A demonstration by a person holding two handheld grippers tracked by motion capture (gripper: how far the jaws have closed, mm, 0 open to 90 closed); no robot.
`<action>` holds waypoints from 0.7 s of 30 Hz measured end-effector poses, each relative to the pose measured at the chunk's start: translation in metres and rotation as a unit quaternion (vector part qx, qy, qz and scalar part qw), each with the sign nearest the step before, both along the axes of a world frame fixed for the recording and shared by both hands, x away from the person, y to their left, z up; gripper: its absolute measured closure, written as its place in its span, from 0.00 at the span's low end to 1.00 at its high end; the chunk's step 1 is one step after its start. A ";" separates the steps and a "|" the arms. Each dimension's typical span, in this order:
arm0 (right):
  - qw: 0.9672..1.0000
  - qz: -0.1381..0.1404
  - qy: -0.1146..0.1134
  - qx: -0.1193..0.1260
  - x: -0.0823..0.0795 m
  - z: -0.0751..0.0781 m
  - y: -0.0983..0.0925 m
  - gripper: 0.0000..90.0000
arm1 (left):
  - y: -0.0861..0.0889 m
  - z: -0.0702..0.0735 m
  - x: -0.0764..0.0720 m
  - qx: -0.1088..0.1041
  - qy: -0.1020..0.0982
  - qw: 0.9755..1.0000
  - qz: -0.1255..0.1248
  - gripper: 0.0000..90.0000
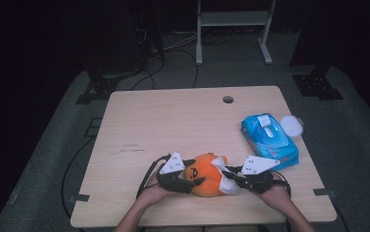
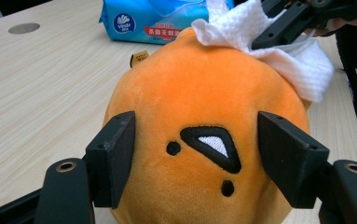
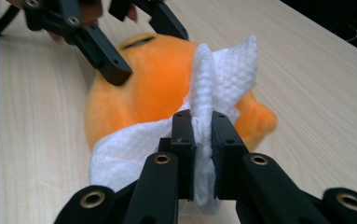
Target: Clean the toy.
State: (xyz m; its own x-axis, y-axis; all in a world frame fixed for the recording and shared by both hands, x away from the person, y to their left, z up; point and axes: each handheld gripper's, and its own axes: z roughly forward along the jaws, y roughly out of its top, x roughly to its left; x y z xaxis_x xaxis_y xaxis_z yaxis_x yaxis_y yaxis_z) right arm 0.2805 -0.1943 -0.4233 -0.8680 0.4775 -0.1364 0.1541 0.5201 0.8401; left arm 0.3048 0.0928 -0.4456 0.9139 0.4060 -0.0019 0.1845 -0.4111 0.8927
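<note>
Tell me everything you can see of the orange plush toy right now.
The orange plush toy is a round, soft, fuzzy ball with an embroidered black face: two dots and a triangular mouth with white inside. A small tag sticks out at its far side. It sits on the wooden table near the front edge. The left hand-held gripper clamps its sides, while the right hand-held gripper presses a white wipe against it.

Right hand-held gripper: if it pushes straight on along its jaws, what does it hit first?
The right hand-held gripper already pinches the white textured wipe; straight ahead the wipe presses on the round orange plush toy, which looks like the first solid contact, though depth is unclear.
</note>
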 end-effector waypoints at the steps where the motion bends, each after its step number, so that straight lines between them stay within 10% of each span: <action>1: 1.000 -0.002 0.002 0.000 0.001 -0.001 -0.002 0.90 | 0.000 0.000 0.000 0.000 0.002 1.000 0.001 0.34; 21: 0.998 -0.011 0.050 0.031 0.007 -0.007 -0.014 0.90 | 0.003 -0.004 0.000 -0.005 0.008 1.000 0.013 0.33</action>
State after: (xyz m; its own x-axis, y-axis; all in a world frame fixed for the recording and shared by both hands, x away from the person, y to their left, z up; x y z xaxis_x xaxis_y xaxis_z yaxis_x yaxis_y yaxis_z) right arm 0.2873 -0.2085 -0.4301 -0.8647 0.5018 -0.0205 0.2490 0.4637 0.8503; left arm 0.3052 0.0955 -0.4497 0.9030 0.4292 -0.0211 0.2100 -0.3978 0.8931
